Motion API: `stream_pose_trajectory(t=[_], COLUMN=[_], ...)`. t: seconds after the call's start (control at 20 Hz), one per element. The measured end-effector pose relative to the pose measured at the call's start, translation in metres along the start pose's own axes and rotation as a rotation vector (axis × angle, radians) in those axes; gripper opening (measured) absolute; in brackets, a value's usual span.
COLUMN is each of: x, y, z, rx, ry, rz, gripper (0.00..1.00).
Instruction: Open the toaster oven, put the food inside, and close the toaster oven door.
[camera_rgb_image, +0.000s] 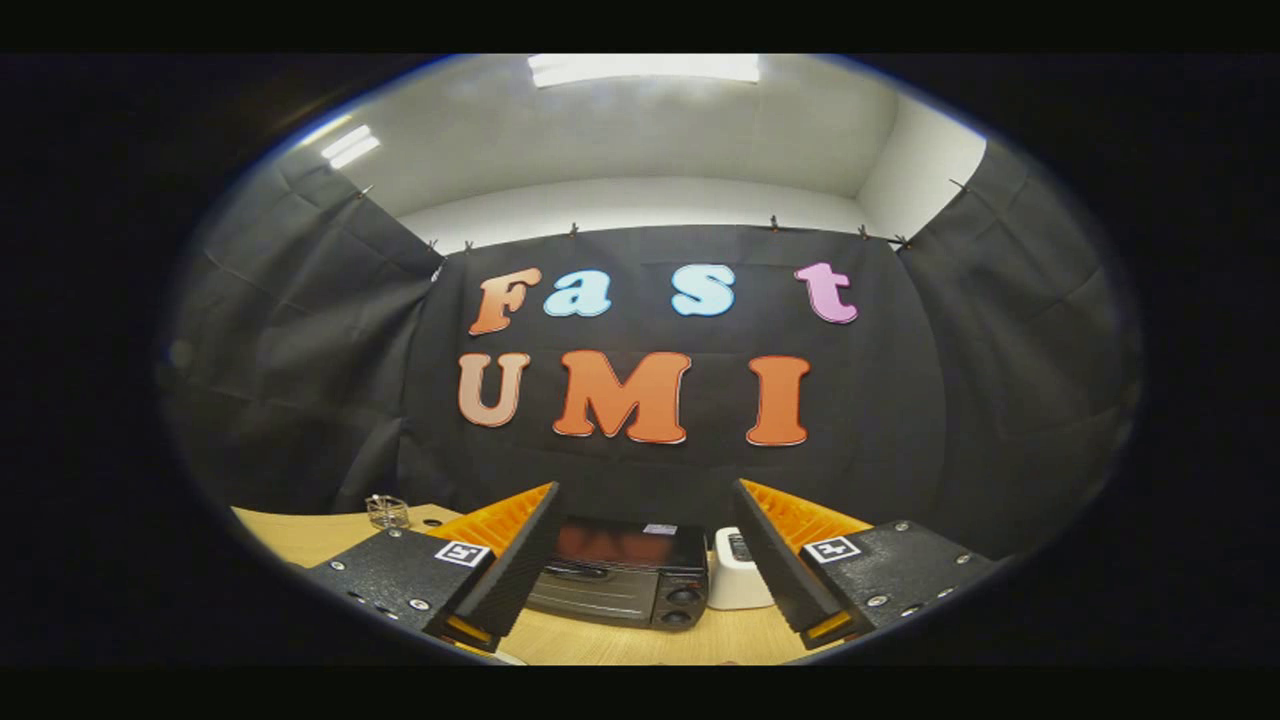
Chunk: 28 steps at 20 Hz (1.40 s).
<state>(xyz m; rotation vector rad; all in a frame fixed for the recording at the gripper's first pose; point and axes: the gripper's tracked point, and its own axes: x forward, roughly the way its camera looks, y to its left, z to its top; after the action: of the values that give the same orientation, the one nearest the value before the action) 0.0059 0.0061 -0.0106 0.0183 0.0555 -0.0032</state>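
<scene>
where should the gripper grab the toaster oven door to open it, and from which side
Take the bar handle running across the top of the toaster oven door. Its place at the top edge suggests a drop-down door, so come from the front, fingers above and below the bar, then pull toward you and down. The gripper is open, with the oven beyond its fingers.

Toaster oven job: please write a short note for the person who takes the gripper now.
Gripper: open, holding nothing, fingers spread apart above the wooden table.
Toaster oven: on the table ahead, seen between the fingers, door appears shut. A white appliance stands just to its right; a small wire rack stands far left.
Done: nothing yet.
Left: open the door, put the food inside, close the door.
</scene>
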Motion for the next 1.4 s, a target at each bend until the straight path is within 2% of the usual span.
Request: stream_pose_trajectory(t=[0.25,0.45,0.7,0.85,1.05,1.4], x=[0.009,0.027,0.07,0.094,0.126,0.131], y=[0.013,0.03,0.06,0.067,0.073,0.094], z=[0.002,-0.02,-0.079,-0.126,-0.156,-0.205], rx=[0.026,0.032,0.032,0.02,0.0,0.015], ry=[0.003,0.05,0.163,0.261,0.296,0.396], rz=[0.02,0.034,0.064,0.053,0.022,0.036], gripper=[0.98,0.98,0.98,0.98,0.98,0.99])
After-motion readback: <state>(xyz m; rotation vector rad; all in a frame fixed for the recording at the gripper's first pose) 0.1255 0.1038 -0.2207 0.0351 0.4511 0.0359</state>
